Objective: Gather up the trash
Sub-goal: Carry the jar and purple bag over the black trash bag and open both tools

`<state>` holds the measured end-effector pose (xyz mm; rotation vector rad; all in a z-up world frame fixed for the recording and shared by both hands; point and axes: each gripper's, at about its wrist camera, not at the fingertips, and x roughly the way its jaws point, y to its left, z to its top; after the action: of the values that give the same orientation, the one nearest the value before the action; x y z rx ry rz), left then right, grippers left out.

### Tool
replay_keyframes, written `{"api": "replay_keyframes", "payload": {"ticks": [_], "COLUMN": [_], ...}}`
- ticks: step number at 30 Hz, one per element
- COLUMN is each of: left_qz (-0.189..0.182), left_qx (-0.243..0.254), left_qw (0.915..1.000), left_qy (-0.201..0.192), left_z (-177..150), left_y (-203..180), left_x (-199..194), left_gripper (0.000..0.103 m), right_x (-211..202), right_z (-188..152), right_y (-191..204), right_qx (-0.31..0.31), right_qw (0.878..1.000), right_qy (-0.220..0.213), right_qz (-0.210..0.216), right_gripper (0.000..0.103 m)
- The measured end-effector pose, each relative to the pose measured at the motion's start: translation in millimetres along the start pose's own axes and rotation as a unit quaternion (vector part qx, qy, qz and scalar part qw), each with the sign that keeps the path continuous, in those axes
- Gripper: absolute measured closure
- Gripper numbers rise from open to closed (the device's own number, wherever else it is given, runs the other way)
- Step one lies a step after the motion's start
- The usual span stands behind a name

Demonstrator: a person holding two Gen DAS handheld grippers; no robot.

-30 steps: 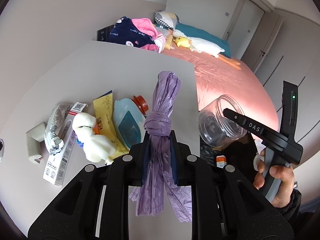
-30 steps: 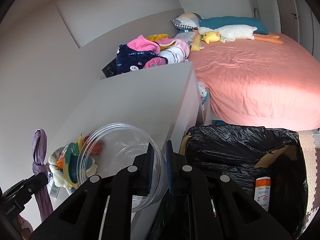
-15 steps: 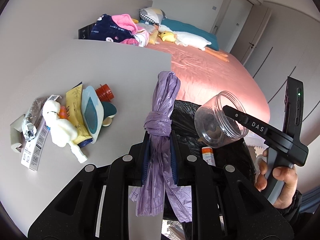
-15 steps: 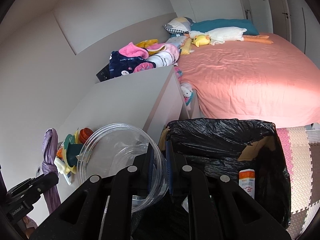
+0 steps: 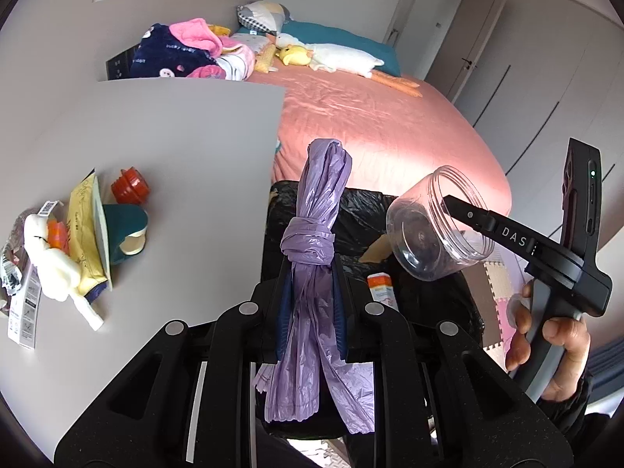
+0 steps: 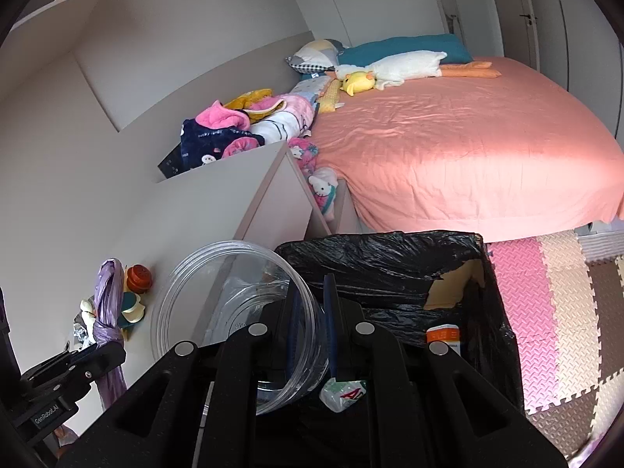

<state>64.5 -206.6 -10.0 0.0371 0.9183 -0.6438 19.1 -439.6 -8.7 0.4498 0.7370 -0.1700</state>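
My left gripper [image 5: 311, 269] is shut on a knotted purple plastic bag [image 5: 312, 241], held upright over the near edge of a black-lined trash bin [image 5: 351, 210]. My right gripper [image 6: 311, 284] is shut on the rim of a clear plastic jar [image 6: 218, 296], one finger inside its mouth. In the left wrist view the jar [image 5: 433, 230] hangs tilted above the bin's right side. In the right wrist view the bin [image 6: 390, 269] lies open just ahead, with an orange-capped tube [image 6: 442, 335] and a wrapper inside. The purple bag [image 6: 107, 304] shows at the left.
On the grey desk [image 5: 175, 148] at the left lie a red cap [image 5: 130, 186], a teal cup, a yellow packet [image 5: 84, 226], a white soft toy [image 5: 50, 261] and a box. A pink bed [image 6: 468, 148] with plush toys lies beyond. Foam floor mats [image 6: 546, 304] lie to the right.
Both grippers have moved right, off the desk and over the black bin. The desk items have slid to the left edge of the left wrist view. Both grips are unchanged.
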Motion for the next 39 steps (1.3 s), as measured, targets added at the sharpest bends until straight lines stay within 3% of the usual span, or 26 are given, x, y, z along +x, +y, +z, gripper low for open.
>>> {"api": "replay_keyframes", "payload": {"ticks": [10,12,13,14,16,39], "left_qz": [-0.029,-0.046,-0.041,-0.026,-0.003,0.014], "left_qx": [0.029,0.039,0.043,0.046,0.057,0.010], "left_qw": [0.9986,0.9961,0.9960,0.9971,0.9974,0.9995], "left_qy": [0.035,0.064,0.068,0.055,0.043,0.025], "left_z": [3.5,2.6,1.7,0.1,-1.7,-10.5], "left_y": [-27.9,-32.9,-34.7,-36.3,-37.7,6.1], "left_x": [28.1,38.9,42.4,42.6,42.6,16.7], "left_gripper": [0.085,0.059,0.015,0.006,0.006,0.006], "right_x": [-6.4,-4.5,-5.0,-6.9,-8.7,3.7], "right_z": [7.6,8.5,8.0,7.5,6.8,-1.6], "right_y": [-33.7,-38.8,-41.9,-43.8,-45.1,-7.4], "right_qx": [0.027,0.036,0.045,0.051,0.048,0.012], "right_qw": [0.999,0.999,0.998,0.998,0.998,0.999], "right_qy": [0.013,0.029,0.031,0.026,0.023,0.026], "right_qz": [-0.026,-0.029,-0.030,-0.031,-0.034,-0.018], "right_gripper": [0.090,0.074,0.042,0.020,0.019,0.019]}}
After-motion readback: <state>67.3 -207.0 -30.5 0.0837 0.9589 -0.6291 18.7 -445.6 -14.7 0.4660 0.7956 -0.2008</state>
